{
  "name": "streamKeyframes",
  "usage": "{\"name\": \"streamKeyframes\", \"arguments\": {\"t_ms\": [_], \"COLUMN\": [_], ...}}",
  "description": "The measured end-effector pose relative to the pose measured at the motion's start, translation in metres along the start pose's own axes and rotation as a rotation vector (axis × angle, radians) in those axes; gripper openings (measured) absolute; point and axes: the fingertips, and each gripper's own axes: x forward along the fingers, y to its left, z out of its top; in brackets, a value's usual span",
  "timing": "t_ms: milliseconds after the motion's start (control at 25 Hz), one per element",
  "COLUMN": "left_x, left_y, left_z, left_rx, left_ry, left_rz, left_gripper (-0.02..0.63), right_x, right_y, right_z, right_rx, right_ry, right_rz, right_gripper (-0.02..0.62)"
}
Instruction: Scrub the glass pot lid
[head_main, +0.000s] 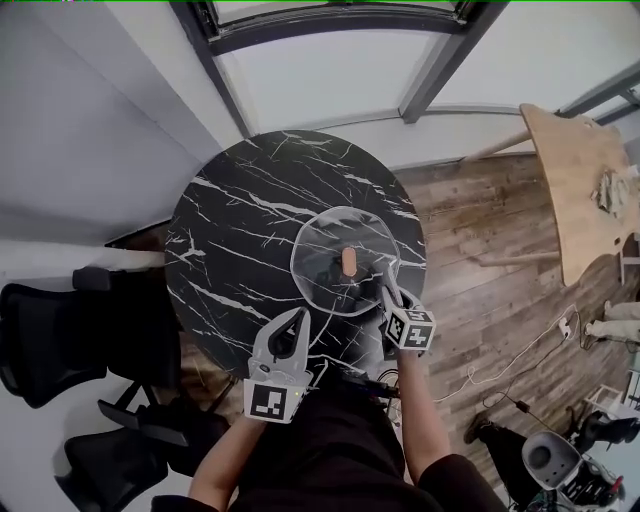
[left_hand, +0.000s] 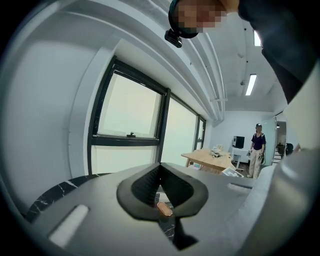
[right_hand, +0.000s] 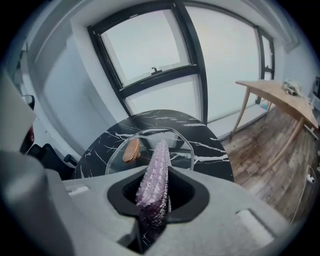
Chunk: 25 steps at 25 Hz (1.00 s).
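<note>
Glass lid (head_main: 325, 240) lies flat on the bench (head_main: 230, 230), right gripper (head_main: 388, 295) fingers clamped on a purple scrubber (right_hand: 156, 170) by its near edge, left gripper (head_main: 297, 320) fingers pinched together empty, so I'd say scrubbing's just starting: press down, rub across.

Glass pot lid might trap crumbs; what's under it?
Through the clear round glass pot lid only the black white-veined marble tabletop shows; its copper knob hides the centre.

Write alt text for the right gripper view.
The right tool grips a purple scrubber between its jaws, pointed at a glass pot lid with a copper-coloured knob, lying on a round black marble table. Behind are a large window and, at right, a wooden table.
</note>
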Motion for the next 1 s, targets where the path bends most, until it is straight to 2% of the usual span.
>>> {"name": "streamKeyframes", "arguments": {"t_ms": [400, 680, 1000], "left_x": [0.016, 0.019, 0.021], "left_y": [-0.001, 0.012, 0.026], "left_z": [-0.01, -0.018, -0.023], "left_rx": [-0.02, -0.065, -0.078], "left_ry": [0.022, 0.037, 0.045], "left_rz": [0.036, 0.076, 0.091], "left_gripper": [0.003, 0.003, 0.003], "right_x": [0.039, 0.069, 0.088], "right_y": [0.001, 0.003, 0.004], "right_z": [0.015, 0.028, 0.051], "right_rx": [0.012, -0.006, -0.052], "right_ry": [0.088, 0.139, 0.174], "right_rz": [0.043, 0.07, 0.072], "right_gripper": [0.075, 0.075, 0.075]}}
